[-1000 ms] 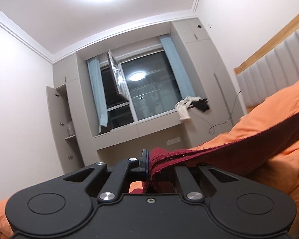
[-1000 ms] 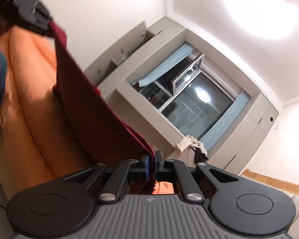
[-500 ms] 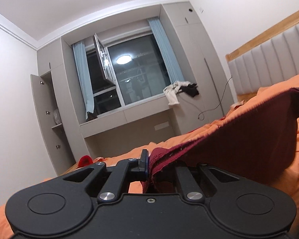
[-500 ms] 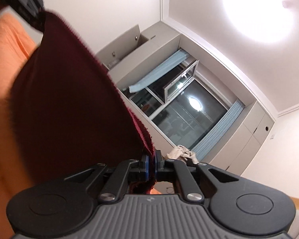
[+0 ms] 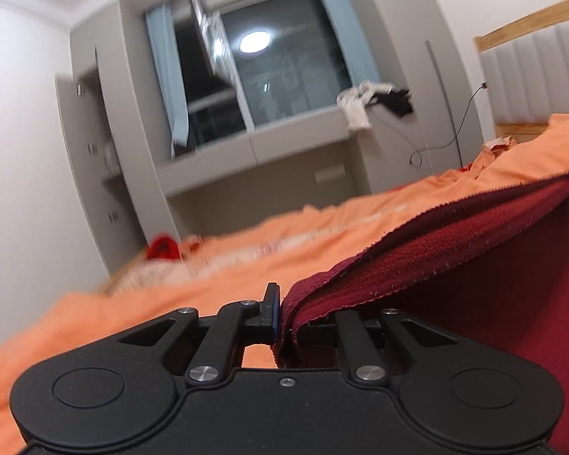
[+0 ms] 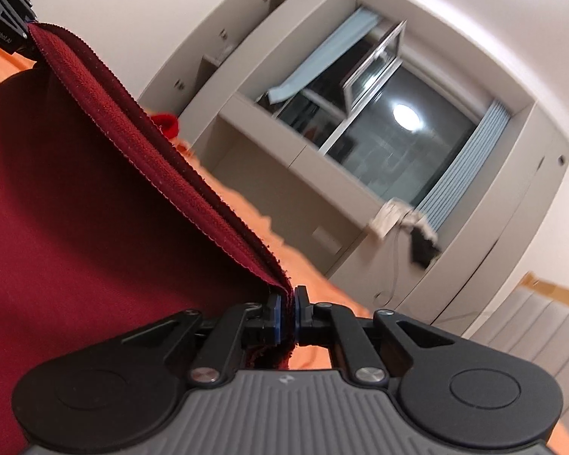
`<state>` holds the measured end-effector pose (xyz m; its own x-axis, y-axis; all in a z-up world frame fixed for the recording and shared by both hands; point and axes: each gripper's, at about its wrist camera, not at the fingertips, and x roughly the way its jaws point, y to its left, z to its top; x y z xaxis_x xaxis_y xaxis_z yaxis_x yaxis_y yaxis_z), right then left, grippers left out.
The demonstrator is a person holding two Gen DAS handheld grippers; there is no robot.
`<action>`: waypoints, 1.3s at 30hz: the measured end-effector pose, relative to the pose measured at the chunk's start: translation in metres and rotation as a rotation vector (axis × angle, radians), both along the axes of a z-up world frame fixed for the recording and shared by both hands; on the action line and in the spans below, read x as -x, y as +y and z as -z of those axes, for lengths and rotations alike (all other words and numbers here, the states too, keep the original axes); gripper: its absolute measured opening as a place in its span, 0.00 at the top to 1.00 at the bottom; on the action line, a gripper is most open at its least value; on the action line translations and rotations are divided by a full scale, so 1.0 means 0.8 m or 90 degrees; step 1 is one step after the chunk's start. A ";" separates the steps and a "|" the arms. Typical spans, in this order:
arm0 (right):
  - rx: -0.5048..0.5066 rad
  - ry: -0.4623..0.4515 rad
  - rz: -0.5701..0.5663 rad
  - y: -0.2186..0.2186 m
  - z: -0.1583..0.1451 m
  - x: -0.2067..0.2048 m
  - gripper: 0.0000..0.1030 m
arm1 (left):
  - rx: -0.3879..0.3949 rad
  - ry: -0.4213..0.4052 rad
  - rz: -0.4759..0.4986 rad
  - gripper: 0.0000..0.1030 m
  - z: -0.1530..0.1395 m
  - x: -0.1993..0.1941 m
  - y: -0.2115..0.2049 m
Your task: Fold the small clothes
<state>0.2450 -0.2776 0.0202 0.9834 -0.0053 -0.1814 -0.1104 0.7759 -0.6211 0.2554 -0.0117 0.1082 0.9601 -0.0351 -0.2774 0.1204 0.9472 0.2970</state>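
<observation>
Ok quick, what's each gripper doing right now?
Left gripper: closed on the dark red cloth, fingers just loosening slightly.
Right gripper: closed on the same cloth's edge.

Both wrist cameras sit low over the orange bedspread (image 5: pixel 216 265), close behind their own fingers, facing the dark window (image 5: pixel 284 76) wall. The right view is rolled. Both share the stretched dark-red fleece cloth (image 6: pixel 95 208).
</observation>
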 end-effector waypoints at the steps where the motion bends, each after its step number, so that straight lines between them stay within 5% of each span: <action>1: -0.002 0.009 0.000 0.000 0.007 -0.011 0.95 | 0.010 0.016 -0.005 0.90 0.006 -0.016 0.002; 7: -0.048 0.054 0.006 -0.005 0.037 -0.049 0.83 | 0.061 0.069 -0.034 0.88 0.044 -0.081 0.018; 12: -0.070 0.079 0.022 -0.013 0.046 -0.059 0.69 | 0.076 0.123 -0.045 0.77 0.078 -0.097 0.029; 18: -0.092 0.069 0.060 -0.024 0.045 -0.059 0.28 | 0.144 0.147 -0.072 0.48 0.088 -0.100 0.057; 21: -0.115 0.057 0.089 -0.037 0.041 -0.062 0.05 | 0.157 0.159 -0.077 0.45 0.096 -0.100 0.065; 30: -0.126 0.072 0.157 -0.072 0.047 -0.058 0.00 | 0.123 0.196 -0.076 0.34 0.114 -0.095 0.063; 35: -0.197 0.102 0.178 -0.096 0.046 -0.060 0.00 | 0.129 0.209 -0.075 0.31 0.116 -0.096 0.064; 37: -0.216 0.098 0.185 -0.105 0.043 -0.057 0.00 | 0.139 0.212 -0.069 0.33 0.115 -0.095 0.066; 39: -0.228 0.091 0.193 -0.112 0.039 -0.051 0.00 | 0.151 0.219 -0.059 0.46 0.115 -0.096 0.069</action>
